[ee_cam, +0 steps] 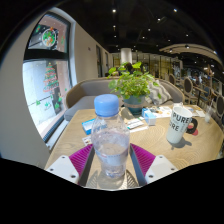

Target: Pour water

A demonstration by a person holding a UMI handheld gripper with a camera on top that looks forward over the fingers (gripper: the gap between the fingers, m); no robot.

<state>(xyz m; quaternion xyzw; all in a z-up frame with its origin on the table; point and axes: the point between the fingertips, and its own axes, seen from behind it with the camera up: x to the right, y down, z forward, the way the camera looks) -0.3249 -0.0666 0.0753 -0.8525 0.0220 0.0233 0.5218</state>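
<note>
So in the gripper view, the hand-held gripper [111, 160] had a clear plastic water bottle with a light blue screw cap [110, 140] sitting right between its two fingers, with the magenta pads [82, 157] on either side of the bottle's body. Looked like both pads were pressing against the bottle, so I'd call it pinched, though the bottle's bottom end was hidden down between the fingers and I couldn't tell whether it was lifted or resting on the wooden worktop [70, 130]. Bottle was upright, not tilted at all, and the blue cap seemed to be on, which matters if anything's going to come out of it. There was water inside, as far as I could make out through the plastic. Off beyond the fingers to the right stood a white paper cup with dark lettering [179, 123], well apart from the bottle, and my guess is that's where the water was meant to go. Further back on the worktop was a leafy green potted plant [132, 87], plus a few small items near it that I couldn't identify. A grey sofa [85, 94] sat behind that, near a big window [45, 75]. Progress-wise: I'd say the grab was done and basically everything else was left, meaning carrying the bottle over to the cup, tipping it, and actually pouring. No pouring visible.
</note>
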